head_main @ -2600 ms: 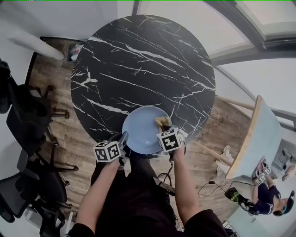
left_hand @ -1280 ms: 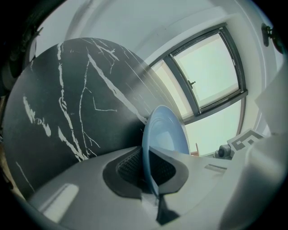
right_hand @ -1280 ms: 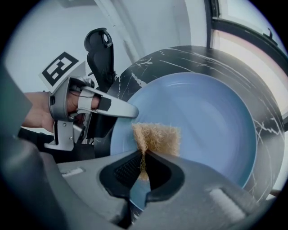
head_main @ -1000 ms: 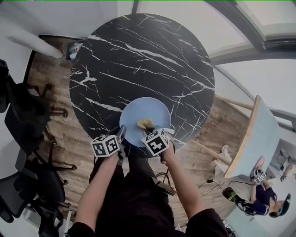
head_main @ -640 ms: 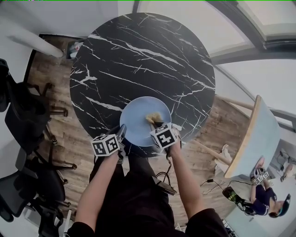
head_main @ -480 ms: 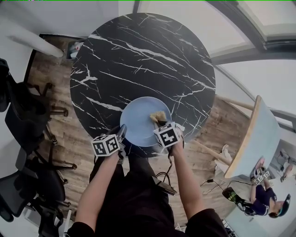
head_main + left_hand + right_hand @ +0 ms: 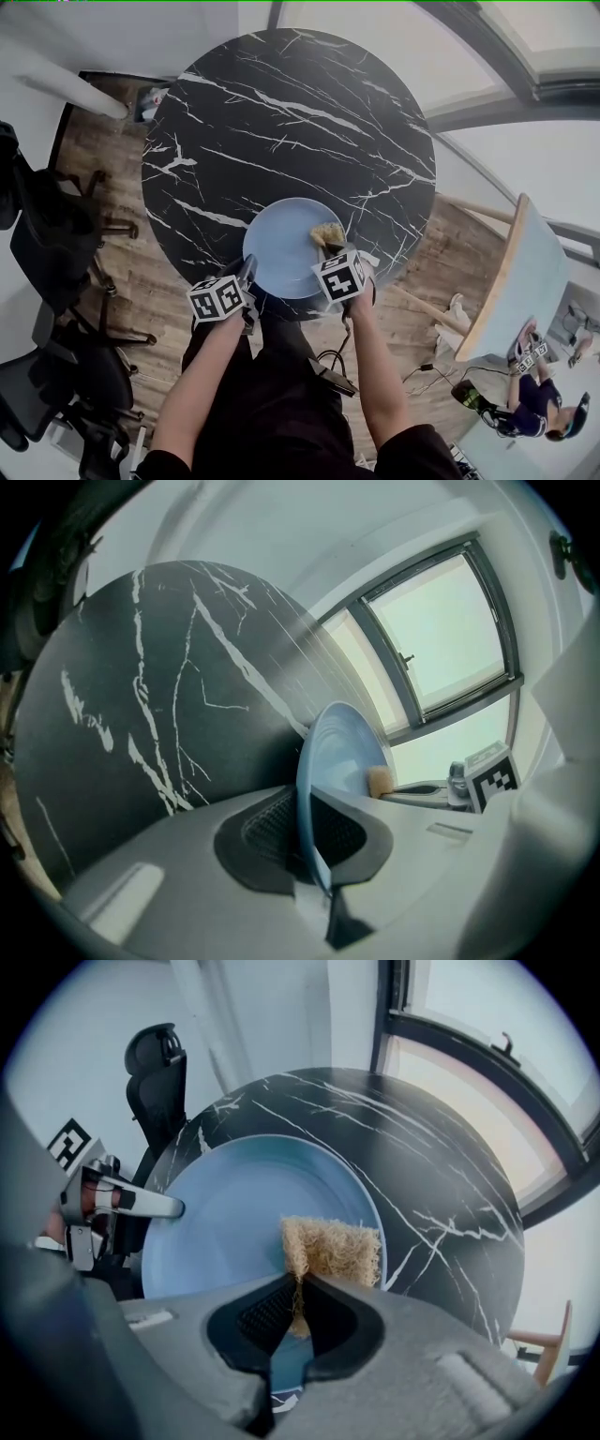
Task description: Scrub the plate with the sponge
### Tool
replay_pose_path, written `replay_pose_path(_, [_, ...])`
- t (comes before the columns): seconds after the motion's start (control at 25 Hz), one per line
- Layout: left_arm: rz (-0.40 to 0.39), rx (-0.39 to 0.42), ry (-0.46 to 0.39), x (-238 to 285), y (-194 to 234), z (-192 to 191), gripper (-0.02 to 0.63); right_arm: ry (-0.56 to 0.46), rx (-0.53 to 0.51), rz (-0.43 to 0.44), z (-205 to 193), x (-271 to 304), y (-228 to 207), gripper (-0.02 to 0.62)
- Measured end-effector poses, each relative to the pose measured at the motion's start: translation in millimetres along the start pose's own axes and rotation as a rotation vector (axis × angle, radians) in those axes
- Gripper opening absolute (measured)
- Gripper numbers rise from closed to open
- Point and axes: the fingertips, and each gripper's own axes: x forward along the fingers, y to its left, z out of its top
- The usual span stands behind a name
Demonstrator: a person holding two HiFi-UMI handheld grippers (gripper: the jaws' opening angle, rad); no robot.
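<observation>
Step in hand: the scrub itself, prob. mid-stroke. Left hand-held gripper point(image 7: 307, 838) is clenched on the rim of the light-blue plate point(image 7: 279, 251), w/ the rim edge-on betw. its pads and the rest of the plate running out ahead of it. It looks like the anchor, pinning the plate at the edge of the black marble counter point(image 7: 281, 122). Right hand-held gripper point(image 7: 297, 1309) points steeply down and pinches a tan fibrous sponge point(image 7: 334, 1249) by its lower edge. Most of the sponge sticks out ahead of the jaws and lies on the plate's face, just inside the rim and well across from the left hand-held gripper, whose tip shows at the far left of the right gripper view. The plate surface looks plain blue from here; can't tell if any dirt is left, so progress is hard to judge. Next move, as I read it: drag the sponge back across the plate toward the centre and the left hand-held gripper's side, pressing down enough for the fibres to bite, then work round the remaining face. That calls for the left grip to stay firm, since the plate sits right at the counter edge and a sideways push could slide or tip it. The right pinch is only on a thin margin of sponge, so too hard a drag may fold it or pull it out of the jaws. Stop short of the left jaws to avoid a knock.
</observation>
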Motion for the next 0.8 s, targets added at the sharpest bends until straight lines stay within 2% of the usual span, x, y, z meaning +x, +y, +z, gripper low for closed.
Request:
replay_pose_path(0.12, [0.008, -0.021, -0.014, 0, 0, -1, 0.023, -0.057, -0.001, 0.053, 12, -12, 27, 0.021])
replay_pose_path(0.28, [0.021, -0.068, -0.047, -1, 1, -4, 0.025, -0.073, 0.145, 0.274, 15, -8, 87, 0.021])
replay_pose_path(0.36, [0.029, -0.091, -0.067, -1, 0, -6, 0.025, -0.048, 0.201, 0.348, 10, -2, 110, 0.021])
replay_pose_path(0.6, [0.046, -0.101, -0.085, 0, 1, -7, 0.023, 0.008, 0.223, 0.377, -9, 15, 133, 0.021])
replay_pose_path(0.8, [0.037, -0.076, -0.066, 0, 1, -8, 0.023, 0.041, 0.137, 0.364, -17, 16, 132, 0.021])
